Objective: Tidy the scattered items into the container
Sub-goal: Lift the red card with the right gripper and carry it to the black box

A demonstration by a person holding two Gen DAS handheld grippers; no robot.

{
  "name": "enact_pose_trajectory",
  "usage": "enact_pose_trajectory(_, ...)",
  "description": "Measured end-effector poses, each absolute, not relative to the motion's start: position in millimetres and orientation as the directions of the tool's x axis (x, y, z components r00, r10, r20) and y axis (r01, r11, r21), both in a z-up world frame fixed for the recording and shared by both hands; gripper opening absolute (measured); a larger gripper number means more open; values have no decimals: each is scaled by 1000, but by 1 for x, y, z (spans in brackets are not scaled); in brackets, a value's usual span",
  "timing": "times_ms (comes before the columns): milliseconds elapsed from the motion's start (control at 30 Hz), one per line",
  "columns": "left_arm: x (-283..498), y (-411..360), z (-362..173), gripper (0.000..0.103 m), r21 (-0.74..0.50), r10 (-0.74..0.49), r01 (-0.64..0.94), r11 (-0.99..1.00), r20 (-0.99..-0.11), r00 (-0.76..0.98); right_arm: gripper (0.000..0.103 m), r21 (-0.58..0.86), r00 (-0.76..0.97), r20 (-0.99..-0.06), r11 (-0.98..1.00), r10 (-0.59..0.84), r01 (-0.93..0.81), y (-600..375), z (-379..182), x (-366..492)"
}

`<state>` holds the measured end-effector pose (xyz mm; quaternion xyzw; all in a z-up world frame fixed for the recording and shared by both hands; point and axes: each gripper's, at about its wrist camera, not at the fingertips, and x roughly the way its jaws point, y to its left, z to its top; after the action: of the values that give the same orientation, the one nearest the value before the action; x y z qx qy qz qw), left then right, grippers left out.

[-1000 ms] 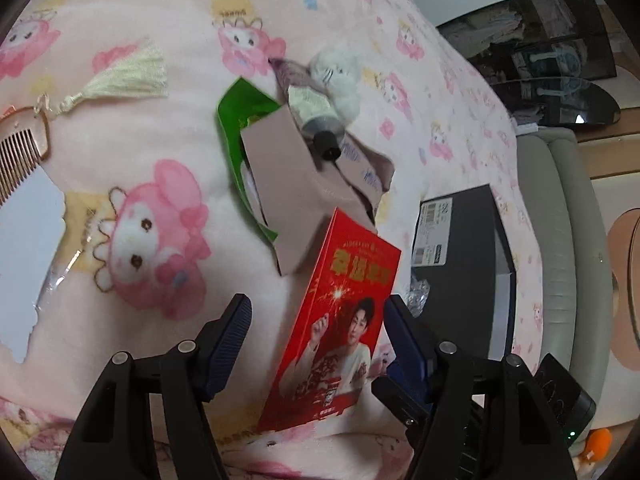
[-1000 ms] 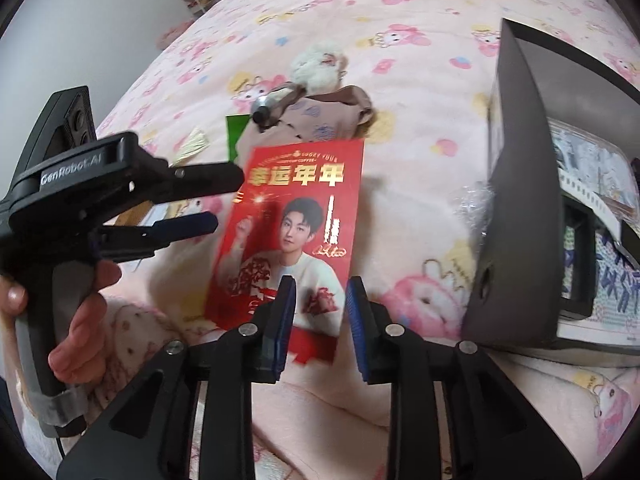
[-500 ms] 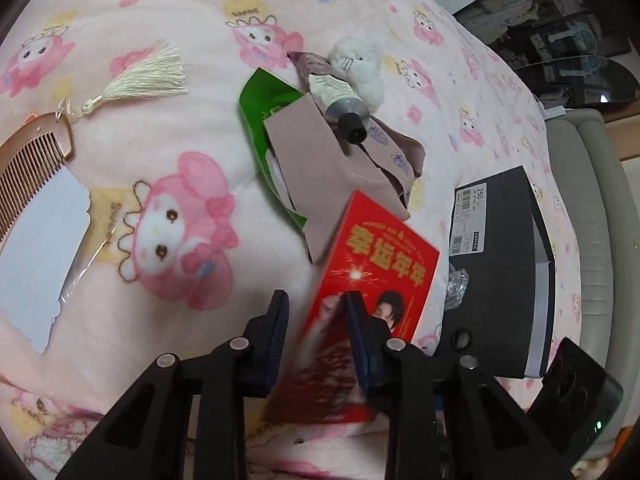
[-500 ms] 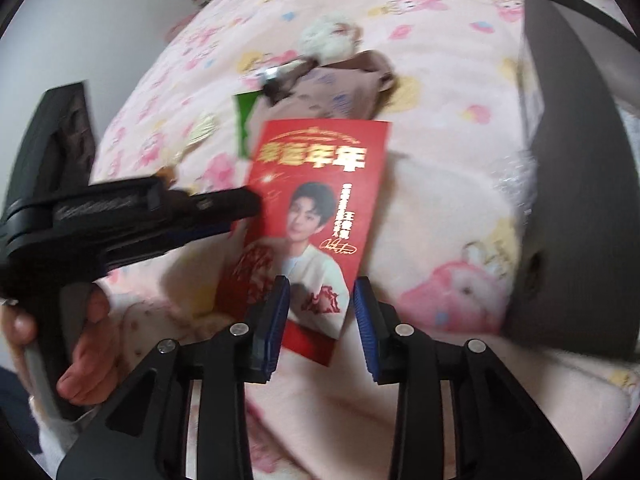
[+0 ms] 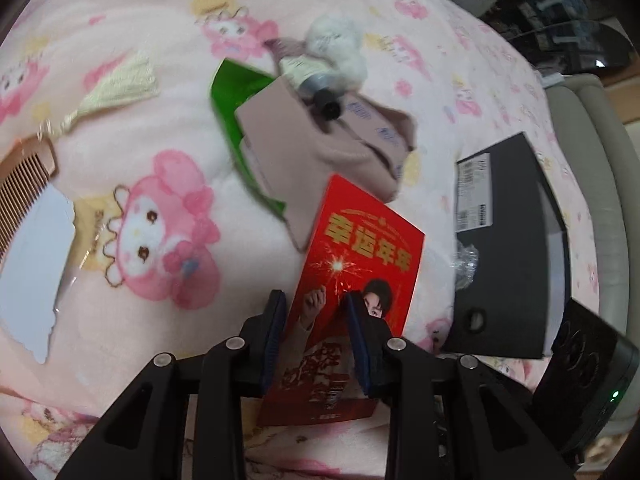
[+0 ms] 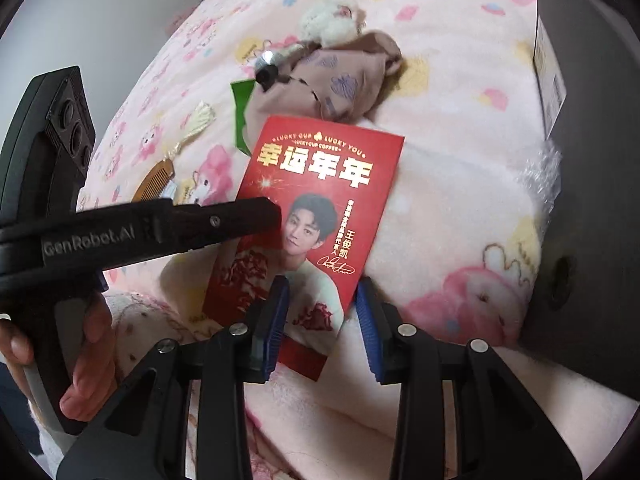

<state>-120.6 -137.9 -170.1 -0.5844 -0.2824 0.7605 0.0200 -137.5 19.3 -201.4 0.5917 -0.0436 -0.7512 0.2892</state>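
A red printed envelope (image 5: 360, 264) lies on the pink blanket, its near left edge raised between the fingers of my left gripper (image 5: 316, 320), which is shut on it. In the right wrist view the envelope (image 6: 320, 184) sits ahead, with the left gripper (image 6: 272, 214) on its left edge. My right gripper (image 6: 322, 304) is open, its jaws astride the envelope's near right corner. The black box (image 5: 508, 240) stands right of the envelope, also seen in the right wrist view (image 6: 592, 120).
Beyond the envelope lie a beige pouch (image 5: 320, 140), a green packet (image 5: 232, 92), a tube (image 5: 316, 84) and a white plush (image 5: 340, 48). A tasselled wooden comb (image 5: 24, 176) and a white card (image 5: 32, 264) lie left. Crumpled plastic (image 5: 464, 264) touches the box.
My left gripper closed from wide open onto the envelope's left edge and lifted it. My right gripper opened wider and shifted toward the envelope's right corner.
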Motion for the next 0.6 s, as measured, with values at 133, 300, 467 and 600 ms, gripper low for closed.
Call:
enact_pose_trajectory(133, -110, -131, -140, 26, -509, 395, 265, -819, -835, -384, 34, 416, -183, -833, -810, -521, 414, 38, -165, -132)
enact_pose_trajectory(300, -107, -91, -78, 26, -515, 396, 155, -843, -789, -470, 34, 403, -295, -775, -797, -558, 449, 77, -101, -125)
enact_pose_trajectory(467, -126, -39, -29, 26, -532, 444, 28, -846, -733, -515, 34, 390, -365, -743, -806, -561, 445, 137, -57, -133)
enact_pose_trajectory(600, -162, 18, -23, 26, -538, 504, -69, -840, -726, -468, 34, 383, -400, -749, -838, -528, 389, 193, -51, -152)
